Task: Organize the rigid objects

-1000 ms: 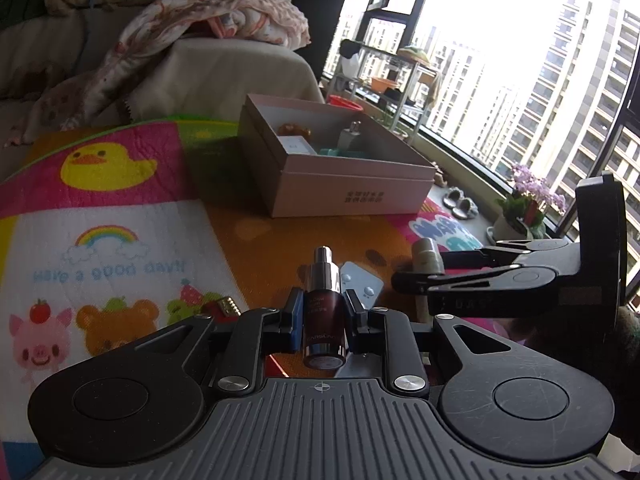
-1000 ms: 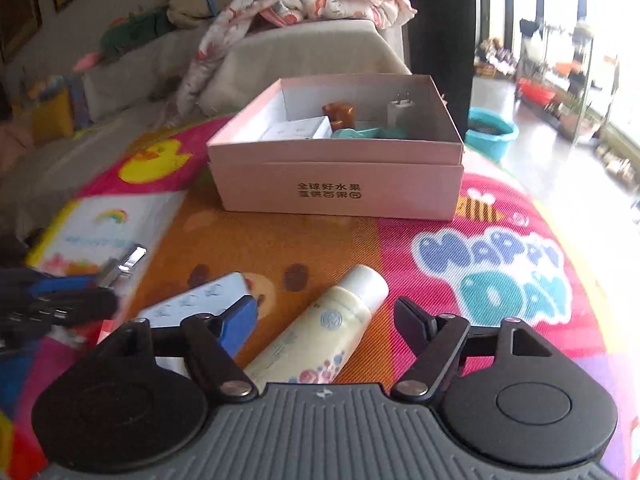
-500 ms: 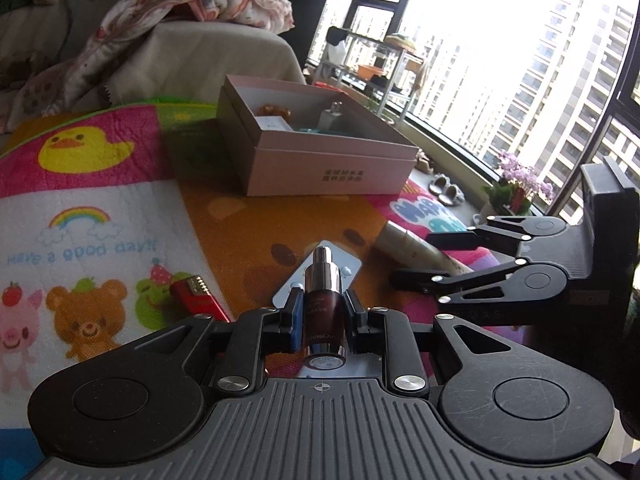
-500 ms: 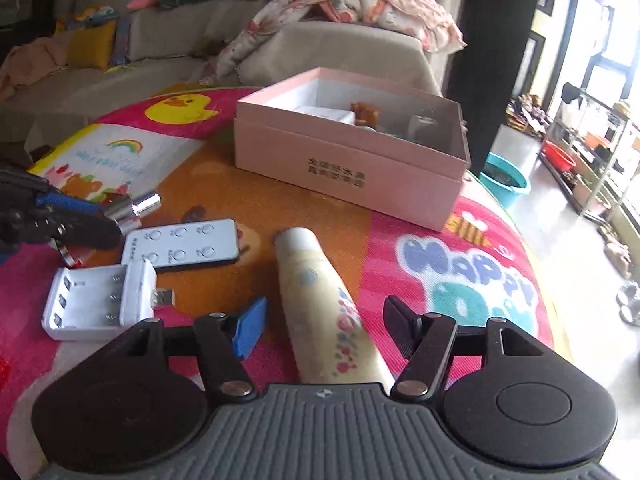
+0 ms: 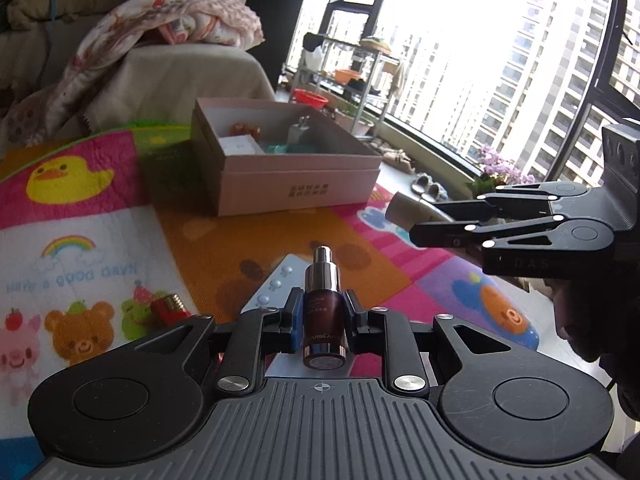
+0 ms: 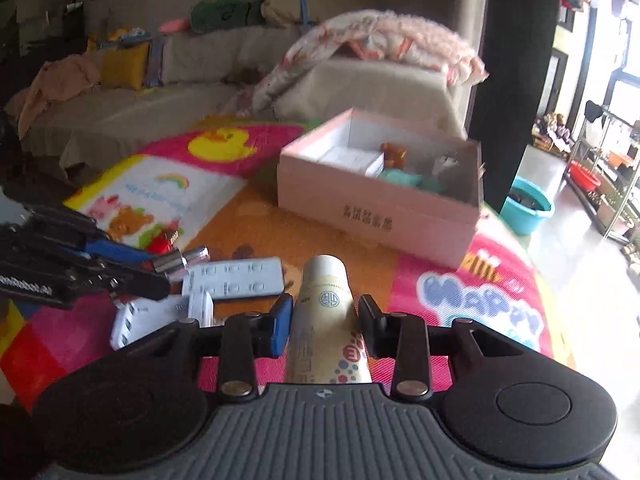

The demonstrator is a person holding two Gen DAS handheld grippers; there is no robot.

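Observation:
My left gripper [image 5: 323, 316] is shut on a dark red serum bottle [image 5: 323, 312] with a silver neck and holds it above the mat. My right gripper [image 6: 323, 322] is shut on a cream tube [image 6: 326, 320] with coloured dots, lifted off the mat. The right gripper also shows in the left wrist view [image 5: 472, 220] with the tube's end [image 5: 404, 210]. An open pink box [image 5: 288, 184] stands further ahead and holds a white card, a brown figure, a teal item and a charger. It also shows in the right wrist view [image 6: 380, 216].
A white remote [image 6: 234, 278], a white battery holder [image 6: 152, 316] and a red lighter [image 5: 170, 307] lie on the colourful play mat [image 5: 80, 248]. A sofa with a blanket [image 6: 380, 40] stands behind the box. A blue basin [image 6: 526, 204] sits on the floor at the right.
My right gripper has closed on the cream tube and lifted it off the mat. My left gripper still holds the serum bottle and has shifted a little.

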